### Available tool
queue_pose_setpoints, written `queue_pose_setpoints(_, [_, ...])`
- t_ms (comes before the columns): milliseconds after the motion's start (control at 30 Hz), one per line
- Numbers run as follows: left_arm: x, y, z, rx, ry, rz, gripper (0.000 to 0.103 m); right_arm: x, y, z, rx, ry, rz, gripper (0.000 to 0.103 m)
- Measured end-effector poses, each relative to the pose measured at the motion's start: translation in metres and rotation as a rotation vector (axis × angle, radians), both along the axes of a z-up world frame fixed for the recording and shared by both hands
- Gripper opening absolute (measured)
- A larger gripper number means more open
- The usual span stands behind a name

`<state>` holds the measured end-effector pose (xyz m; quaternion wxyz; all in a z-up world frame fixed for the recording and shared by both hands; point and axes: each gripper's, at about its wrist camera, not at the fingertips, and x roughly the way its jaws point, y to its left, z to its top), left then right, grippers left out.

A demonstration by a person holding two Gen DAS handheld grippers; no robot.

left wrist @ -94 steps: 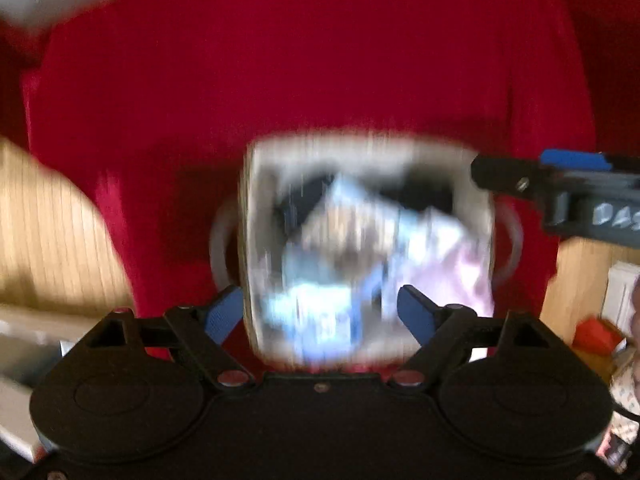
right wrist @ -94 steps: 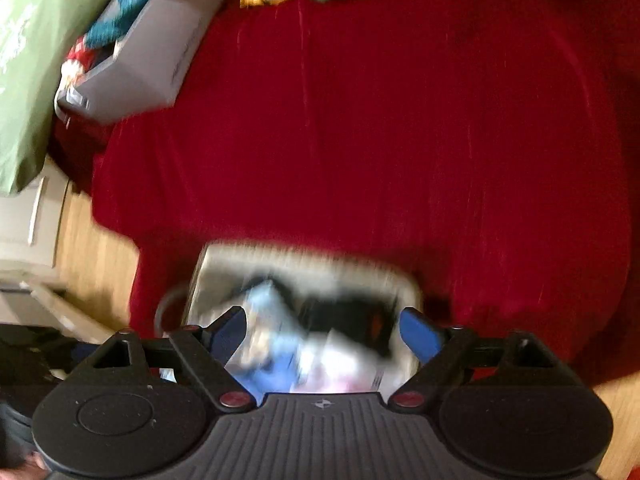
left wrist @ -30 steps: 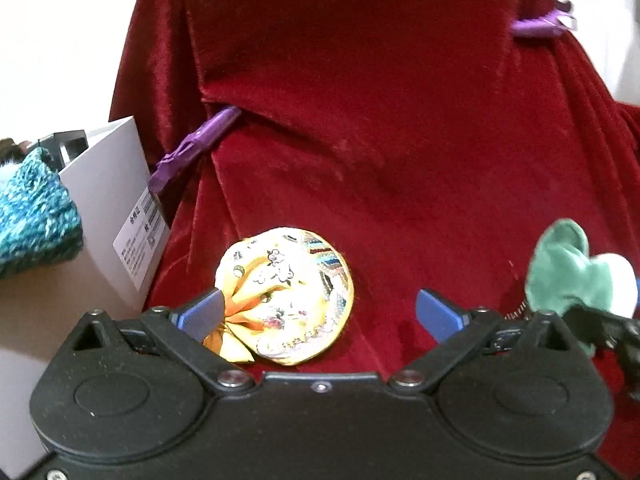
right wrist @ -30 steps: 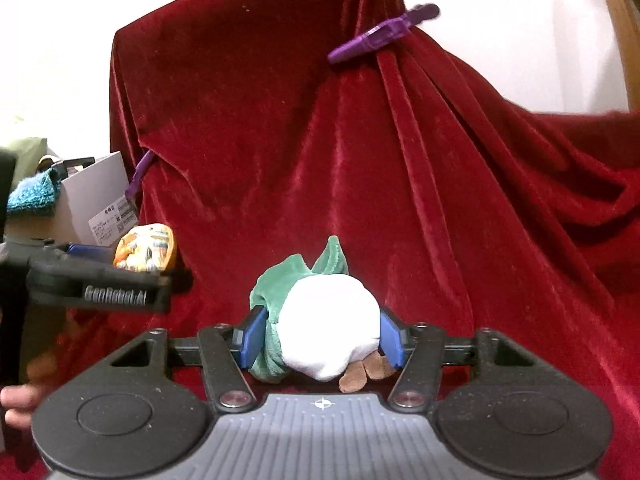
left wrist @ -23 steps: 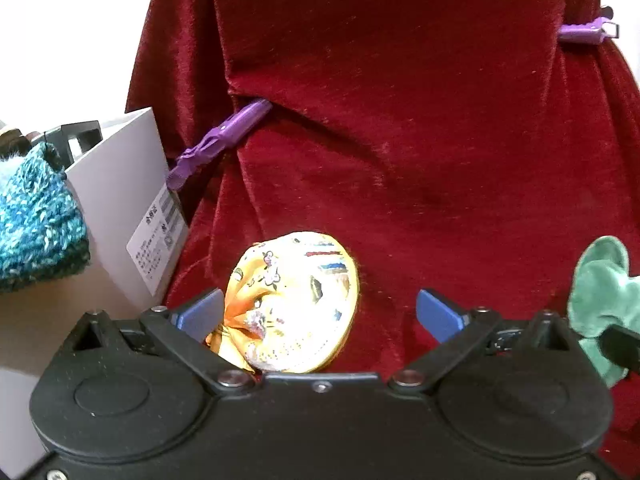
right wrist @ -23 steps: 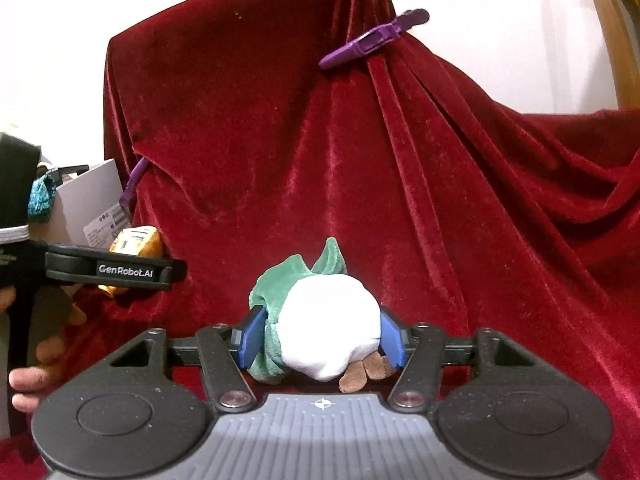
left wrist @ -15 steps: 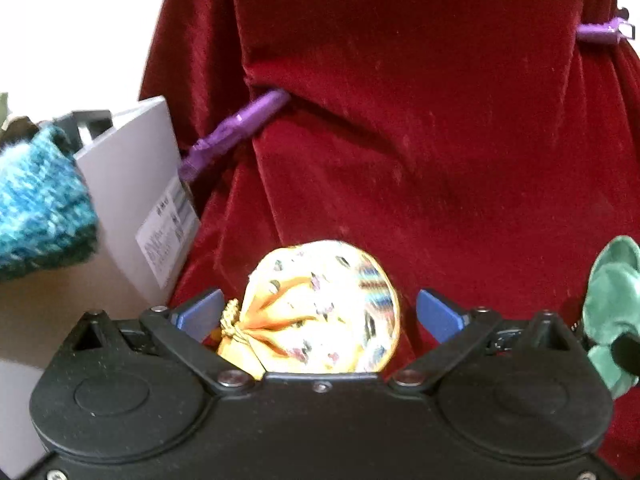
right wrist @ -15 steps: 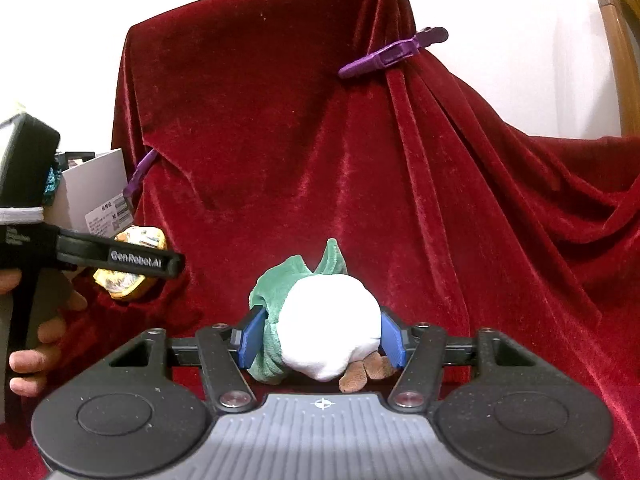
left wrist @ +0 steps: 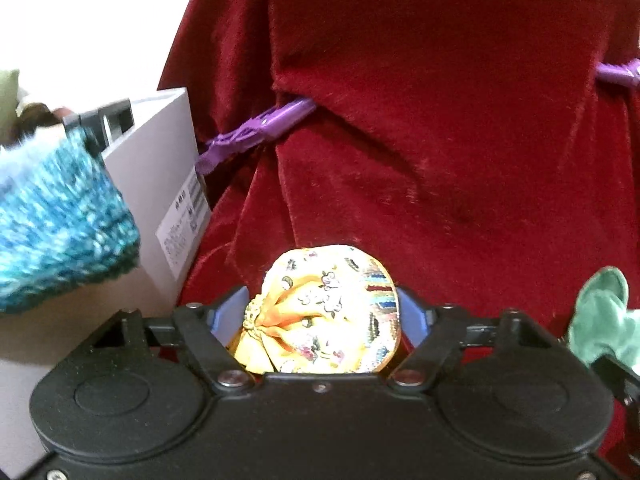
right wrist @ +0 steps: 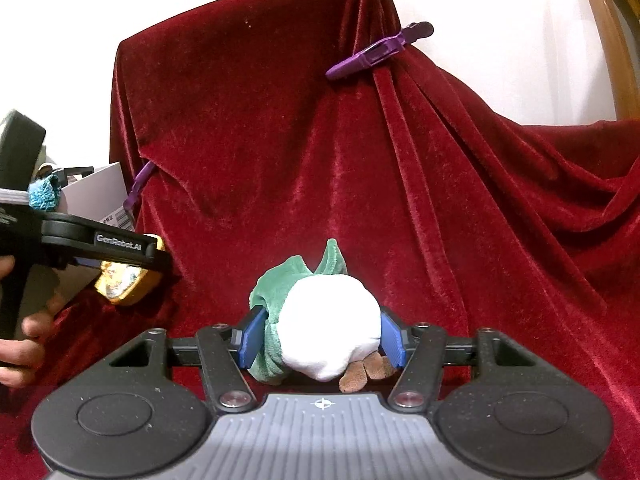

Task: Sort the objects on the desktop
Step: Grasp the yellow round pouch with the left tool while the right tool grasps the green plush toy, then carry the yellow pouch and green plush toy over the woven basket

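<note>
- Left gripper (left wrist: 322,312), low centre of the left wrist view: jaws closing, yellow pouch (left wrist: 320,316) between the two blue pads, both pads already against its sides.
- Same yellow pouch (right wrist: 124,280) at the left edge of the right wrist view, under the black finger marked "GenRobot.AI", with a hand (right wrist: 20,344) on the handle at lower left.
- Pouch round and flat, shiny patterned fabric with small flowers and coloured stripes, gathered into a knot on its left side.
- Right gripper (right wrist: 322,338), low centre of the right wrist view: jaws half apart, pinching the plush toy (right wrist: 328,332) from left and right.
- Plush toy soft and rounded: white fuzzy ball in front, green leaf-shaped fabric behind and on the left, small brown tuft below right.
- Green part of the plush toy (left wrist: 604,316) also at the right edge of the left wrist view.
- Red velvet cloth (right wrist: 360,160) over the whole background, deep folds, soft short pile, draped upward like over a chair back.
- Purple clip (right wrist: 378,52) at upper right of the right wrist view, pinching a fold; another purple clip (left wrist: 256,134) at centre left of the left wrist view.
- White cardboard box (left wrist: 168,184) with a printed label at left of the left wrist view, teal knitted item (left wrist: 56,220) hanging over its front, blurred.
</note>
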<state>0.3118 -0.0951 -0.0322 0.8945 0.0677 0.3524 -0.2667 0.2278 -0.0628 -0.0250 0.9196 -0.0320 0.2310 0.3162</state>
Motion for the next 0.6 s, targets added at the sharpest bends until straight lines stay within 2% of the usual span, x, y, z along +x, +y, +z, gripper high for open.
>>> queue_pose_setpoints(167, [-0.024, 0.003, 0.023, 0.065, -0.011, -0.023, 0.074, -0.001, 0.002, 0.0, -0.024, -0.006, 0.008, 0.058])
queue_pose_setpoints(300, [-0.027, 0.016, 0.043, 0.075, 0.054, -0.011, 0.074, 0.002, 0.01, -0.002, -0.074, 0.012, 0.009, 0.058])
queue_pose_setpoints(433, [-0.037, 0.034, 0.064, 0.057, 0.18, 0.008, 0.074, 0.009, 0.006, 0.004, -0.07, 0.104, -0.009, 0.057])
queue_pose_setpoints(600, [-0.055, 0.055, 0.07, 0.138, 0.273, 0.004, 0.074, 0.001, -0.01, 0.035, -0.036, 0.244, -0.032, 0.057])
